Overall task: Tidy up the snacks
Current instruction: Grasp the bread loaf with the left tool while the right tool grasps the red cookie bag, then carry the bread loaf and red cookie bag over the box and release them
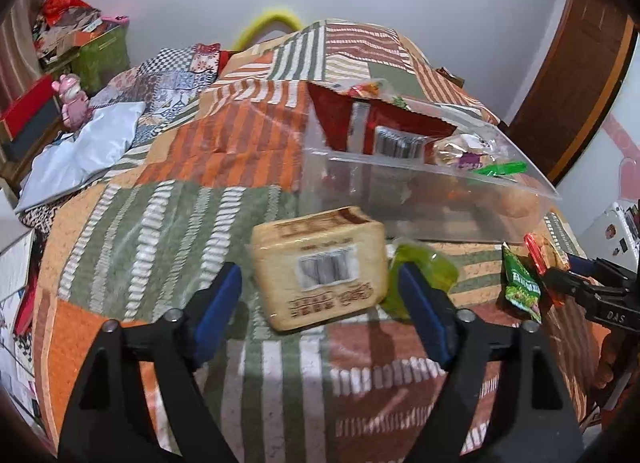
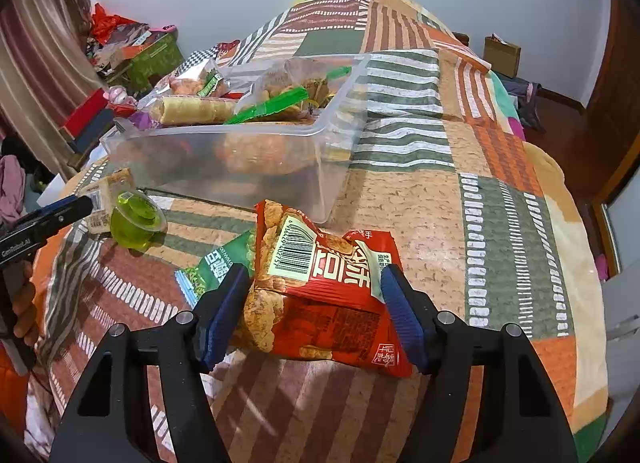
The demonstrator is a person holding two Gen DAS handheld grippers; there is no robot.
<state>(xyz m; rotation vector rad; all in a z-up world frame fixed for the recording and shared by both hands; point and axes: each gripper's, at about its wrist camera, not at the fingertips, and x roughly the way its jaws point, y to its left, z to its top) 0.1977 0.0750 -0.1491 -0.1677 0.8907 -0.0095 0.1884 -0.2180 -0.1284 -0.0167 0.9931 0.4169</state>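
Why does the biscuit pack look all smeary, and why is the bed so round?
Left wrist view: the beige biscuit pack and its barcode are smeared by motion blur. Right wrist view: the red snack bag is sharp, barcode readable. Both views: the fisheye lens bulges the patchwork bedspread, with dark corners.

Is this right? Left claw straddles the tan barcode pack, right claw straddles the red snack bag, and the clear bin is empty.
Not quite. The clear bin already holds several snacks, as the right wrist view shows. The rest stands: left claw straddles the tan barcode pack, right claw straddles the red snack bag.
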